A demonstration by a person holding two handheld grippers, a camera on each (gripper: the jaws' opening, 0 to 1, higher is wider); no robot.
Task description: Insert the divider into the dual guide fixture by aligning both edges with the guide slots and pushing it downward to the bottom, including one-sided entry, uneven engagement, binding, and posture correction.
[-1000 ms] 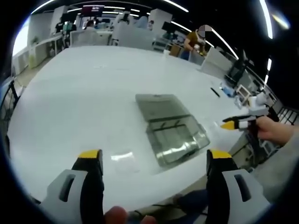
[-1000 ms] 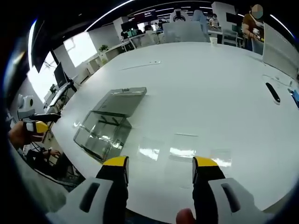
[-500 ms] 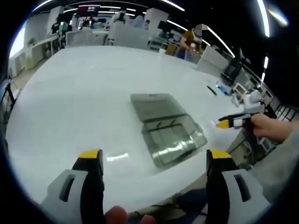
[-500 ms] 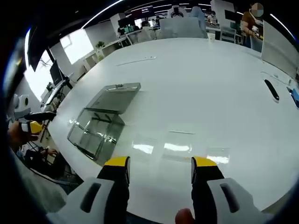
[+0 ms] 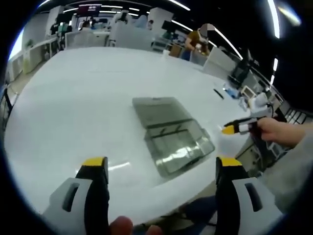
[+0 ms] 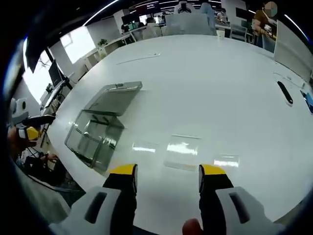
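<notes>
Holding my left gripper (image 5: 161,166) with its yellow-tipped jaws spread wide and nothing between them, I see the white table (image 5: 83,93) just beyond the tips and, past that, the clear dual guide fixture (image 5: 177,145) standing near the table's edge. A flat grey panel, apparently the divider (image 5: 155,110), lies on the tabletop touching the fixture's far side; I cannot tell whether any part of it sits in the guide slots. My right gripper (image 6: 167,174) likewise has its jaws parted and empty above the glossy tabletop (image 6: 220,93), with the fixture (image 6: 95,137) off to its left and the divider (image 6: 115,97) flat beyond it. In the left gripper view the right gripper (image 5: 234,129) comes in from the right, held in a hand (image 5: 279,133), well apart from the fixture. In the right gripper view the left gripper (image 6: 30,130) shows at the left, off the table's edge. A dark pen-like object (image 6: 283,93) lies far across the table, and a person (image 5: 195,43) stands by distant desks.
</notes>
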